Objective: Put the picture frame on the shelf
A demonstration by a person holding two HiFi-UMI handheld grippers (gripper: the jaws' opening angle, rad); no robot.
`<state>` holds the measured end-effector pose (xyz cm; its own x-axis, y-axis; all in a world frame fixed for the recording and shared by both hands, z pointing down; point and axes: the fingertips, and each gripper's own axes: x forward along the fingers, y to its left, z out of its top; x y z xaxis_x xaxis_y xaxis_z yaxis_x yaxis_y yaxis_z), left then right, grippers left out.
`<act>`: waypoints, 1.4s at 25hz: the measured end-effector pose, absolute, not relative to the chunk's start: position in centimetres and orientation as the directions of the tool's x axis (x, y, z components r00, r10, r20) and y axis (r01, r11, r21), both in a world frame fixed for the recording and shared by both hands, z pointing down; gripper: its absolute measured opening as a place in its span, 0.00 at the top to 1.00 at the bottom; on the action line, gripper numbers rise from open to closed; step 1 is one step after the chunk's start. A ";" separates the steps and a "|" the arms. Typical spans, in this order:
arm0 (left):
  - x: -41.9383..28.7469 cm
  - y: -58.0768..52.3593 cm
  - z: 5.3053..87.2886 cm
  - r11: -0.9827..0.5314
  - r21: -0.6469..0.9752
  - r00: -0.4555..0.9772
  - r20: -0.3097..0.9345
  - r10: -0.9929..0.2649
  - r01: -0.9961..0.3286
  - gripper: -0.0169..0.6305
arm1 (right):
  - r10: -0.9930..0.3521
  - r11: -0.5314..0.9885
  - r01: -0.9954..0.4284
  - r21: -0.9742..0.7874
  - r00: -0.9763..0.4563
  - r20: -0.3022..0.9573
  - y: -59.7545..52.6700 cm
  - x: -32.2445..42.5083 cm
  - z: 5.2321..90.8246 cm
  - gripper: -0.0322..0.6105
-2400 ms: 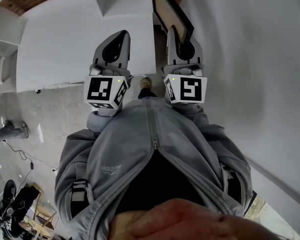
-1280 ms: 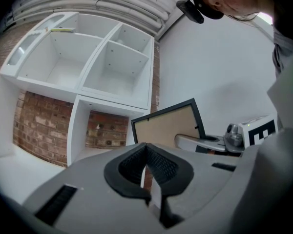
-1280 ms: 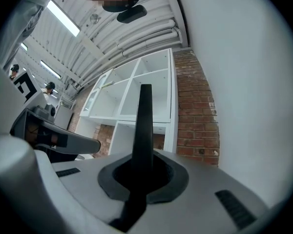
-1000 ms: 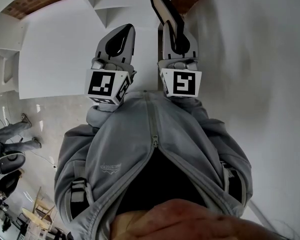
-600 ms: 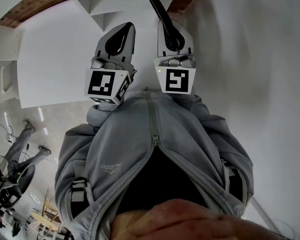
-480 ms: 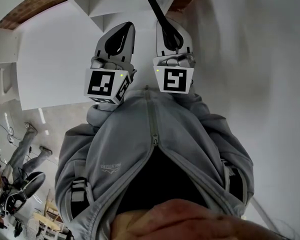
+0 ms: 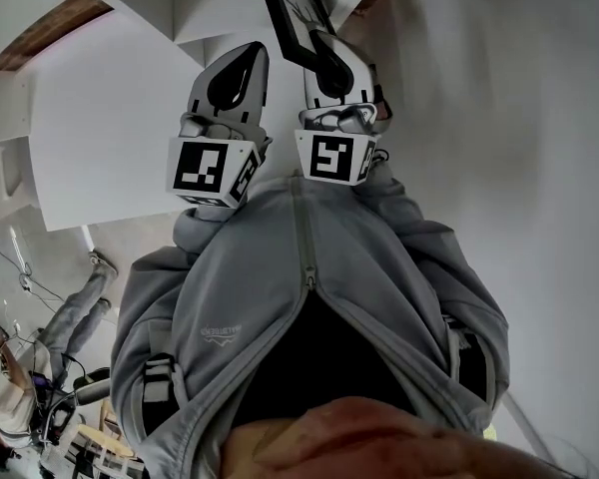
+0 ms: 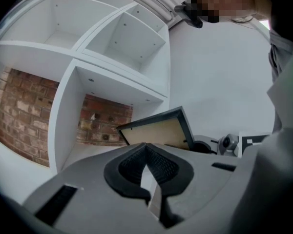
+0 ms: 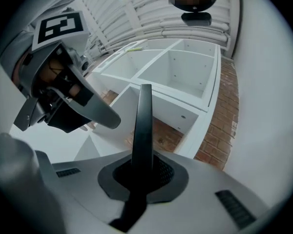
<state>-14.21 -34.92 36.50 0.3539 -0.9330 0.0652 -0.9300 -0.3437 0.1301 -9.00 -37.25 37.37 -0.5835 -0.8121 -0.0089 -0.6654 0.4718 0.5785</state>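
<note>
Frame-carrying update: the picture frame (image 7: 292, 13) isn't on the shelf (image 8: 68, 96) yet. It's up in the air, pinched along one black edge by the right gripper (image 7: 324, 58), whose jaws are clamped nearly closed on that thin border. In the right gripper view the frame runs edge-on straight out between the pads, which I'd guess is the point of grabbing it by the rim: the glass side stays untouched and the flat body sticks out ahead of the jaws, ready to go in first. The left gripper (image 7: 242, 68) sits just beside it with its jaws closed on nothing, pads meeting with only a sliver of light between them. It looks like a spare hand kept close in case the frame needs steadying. From the left gripper view you can see the frame's tan backing tilted over, with the white cubbies right behind it and the brick wall (image 8: 19, 111) showing through the open backs. Both grippers point roughly level at the compartments, so I'd call this the approach, with setting down and letting go not yet done. Which cubby it's headed for, I can't tell. The main risk I see is the frame pivoting in that narrow edge grip when its bottom touches the shelf board.
</note>
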 end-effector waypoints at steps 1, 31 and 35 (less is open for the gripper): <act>-14.5 -35.2 36.7 -0.344 0.135 0.354 0.067 -0.933 -0.929 0.96 | -0.811 0.466 -0.652 0.598 -0.585 -0.005 -37.5 -9.4 37.6 0.90; -16.1 -35.6 38.5 -0.468 0.092 0.476 0.103 -0.873 -0.879 0.72 | -0.798 0.366 -0.346 0.864 -0.595 0.100 -41.0 -13.2 42.3 0.90; -16.2 -35.6 39.0 -0.467 0.109 0.478 0.116 -0.871 -0.877 0.72 | -0.763 0.475 -0.341 0.811 -0.618 0.187 -40.5 -13.4 43.0 0.78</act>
